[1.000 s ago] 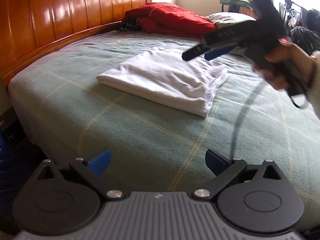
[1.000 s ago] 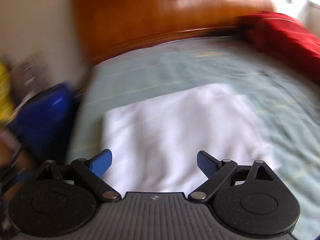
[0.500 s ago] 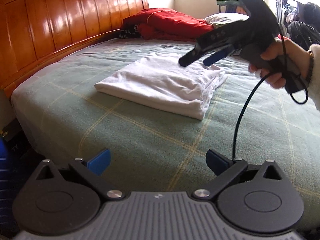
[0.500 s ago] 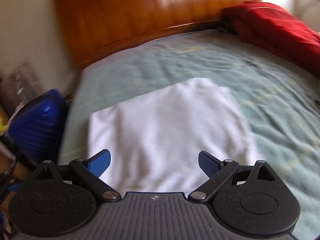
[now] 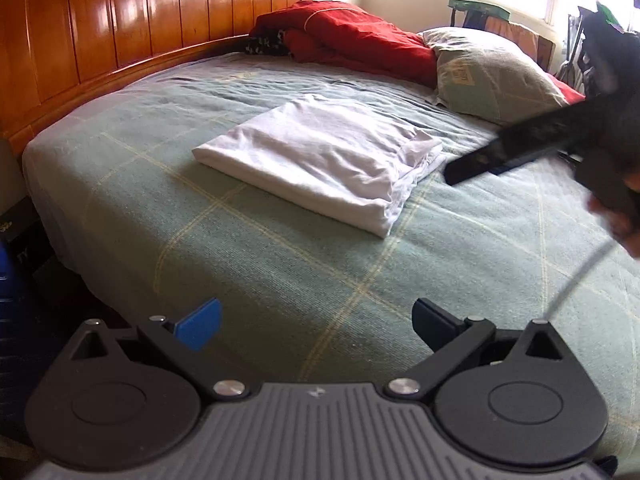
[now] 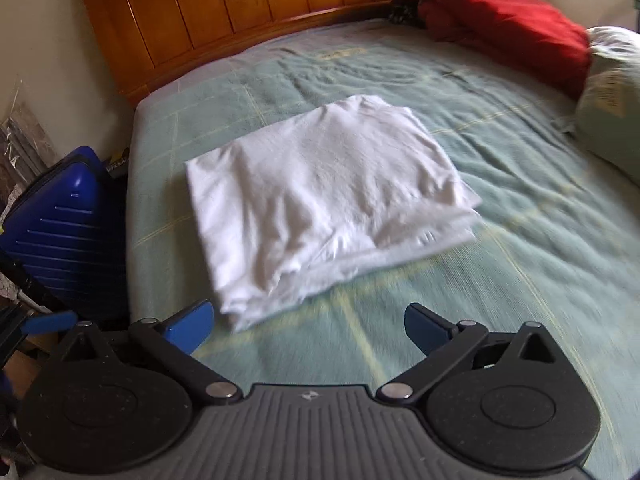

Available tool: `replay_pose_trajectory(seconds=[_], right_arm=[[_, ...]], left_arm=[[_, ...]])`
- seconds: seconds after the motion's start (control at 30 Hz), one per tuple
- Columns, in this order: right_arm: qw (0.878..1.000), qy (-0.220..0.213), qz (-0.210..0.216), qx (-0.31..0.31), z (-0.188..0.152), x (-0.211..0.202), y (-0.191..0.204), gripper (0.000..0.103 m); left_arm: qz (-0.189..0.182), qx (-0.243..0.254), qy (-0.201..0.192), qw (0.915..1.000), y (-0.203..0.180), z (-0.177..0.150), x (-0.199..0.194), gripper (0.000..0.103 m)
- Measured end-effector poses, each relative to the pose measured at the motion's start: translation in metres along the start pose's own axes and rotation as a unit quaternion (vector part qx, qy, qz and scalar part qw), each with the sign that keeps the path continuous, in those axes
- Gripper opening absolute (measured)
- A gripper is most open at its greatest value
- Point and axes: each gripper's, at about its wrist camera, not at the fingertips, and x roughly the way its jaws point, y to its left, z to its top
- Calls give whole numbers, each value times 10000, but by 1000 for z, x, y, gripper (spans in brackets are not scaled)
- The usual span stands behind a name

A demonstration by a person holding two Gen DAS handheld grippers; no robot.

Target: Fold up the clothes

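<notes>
shirt: our white shirt lies mid-bed, folded into a flat layered rectangle
left gripper: jaws wide, holding nothing
right gripper: jaws wide, holding nothing, above the bed
progress: we judge the fold complete; no other loose clothes visible

We see the right gripper with fingers spread wide, empty, poised over the green blanket. The folded white garment lies flat on the blanket, just beyond the gripper. The wooden headboard stands behind the garment; the blue suitcase stands left of it.
</notes>
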Motion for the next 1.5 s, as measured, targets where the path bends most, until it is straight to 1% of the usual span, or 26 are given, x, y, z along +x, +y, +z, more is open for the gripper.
replay_pose_trajectory(seconds=[0.1, 0.2, 0.3, 0.43, 0.6, 0.87, 1.07, 1.3, 1.5], right_arm=[[9996, -1, -240, 119, -14, -21, 5, 103], [9988, -70, -438, 224, -30, -37, 15, 103], [9981, -181, -546, 235, -43, -53, 27, 103], [9975, -332, -510, 358, -58, -71, 37, 103], [9967, -395, -562, 432, -75, -88, 47, 103], [9958, -540, -603, 428, -94, -114, 57, 103], [9951, -654, -616, 404, -103, -130, 62, 103], [9947, -760, -581, 387, -110, -145, 65, 103], [9944, -817, -559, 375, -112, -152, 66, 103]], left_arm=[[58, 122, 3, 9999, -8, 3, -7, 101], [39, 196, 35, 9998, -14, 4, -13, 101], [122, 340, 39, 9993, -21, 2, -21, 101], [134, 410, 57, 9991, -29, -2, -30, 101], [126, 418, 53, 9990, -35, -7, -41, 101], [-19, 419, 76, 9991, -46, -12, -56, 101], [-76, 424, 44, 9991, -53, -15, -66, 101], [-164, 562, 12, 9983, -65, -17, -75, 101], [-149, 594, 6, 9981, -70, -16, -78, 101]])
